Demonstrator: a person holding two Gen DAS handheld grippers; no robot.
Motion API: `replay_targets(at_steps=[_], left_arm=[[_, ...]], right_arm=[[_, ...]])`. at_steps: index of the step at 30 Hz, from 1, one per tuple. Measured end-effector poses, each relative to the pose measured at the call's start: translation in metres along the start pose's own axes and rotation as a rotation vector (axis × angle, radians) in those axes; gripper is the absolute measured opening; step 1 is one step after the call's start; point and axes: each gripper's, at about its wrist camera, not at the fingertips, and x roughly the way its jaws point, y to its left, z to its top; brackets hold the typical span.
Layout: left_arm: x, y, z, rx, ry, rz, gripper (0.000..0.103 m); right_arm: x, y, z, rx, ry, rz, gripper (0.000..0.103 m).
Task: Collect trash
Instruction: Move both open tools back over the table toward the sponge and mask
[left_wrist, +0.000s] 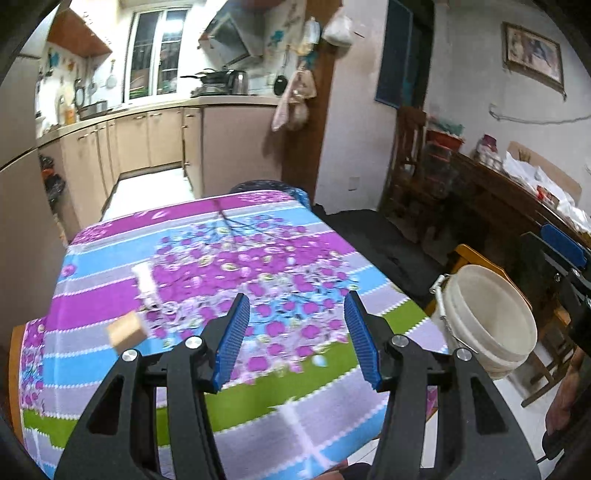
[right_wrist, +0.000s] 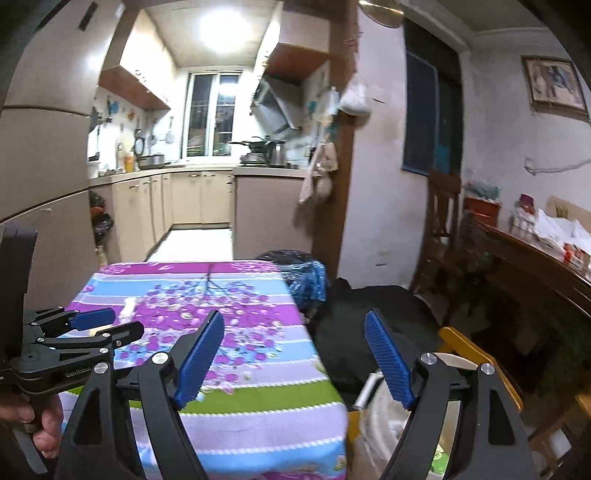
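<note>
My left gripper (left_wrist: 295, 328) hangs over the tabletop (left_wrist: 258, 402), where a small box (left_wrist: 126, 332) lies near the left edge with a wrapper (left_wrist: 146, 282) just behind it, and a bucket (left_wrist: 487, 321) stands off the right edge.

Both wrist views over tablecloth (left_wrist: 258, 266)

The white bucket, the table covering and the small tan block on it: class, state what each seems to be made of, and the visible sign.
White bucket: likely plastic; smooth, matte, thick rolled rim, with a handle grip at the side.
Table covering: seems printed fabric or vinyl cloth; floral stripes, draped over the table edge.
Tan block: possibly cardboard or wood; flat brown faces, too blurred to be sure.
</note>
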Motion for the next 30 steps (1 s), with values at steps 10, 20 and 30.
replay_targets(at_steps=[10,20,30], left_arm=[[-0.004,0.083,-0.009,-0.059,0.040,0.038,0.058],[0.026,0.213,-0.047,-0.084,0.215,0.058,0.067],[0.083,0.197,-0.033,0.132,0.271,-0.072,0.067]], right_arm=[[0.013,0.043,0.007,-0.034,0.028,0.097,0.081],[0.047,0.082,-0.023,-0.039,0.122,0.260,0.084],[0.096,0.119,-0.048,-0.031,0.250,0.374,0.084]])
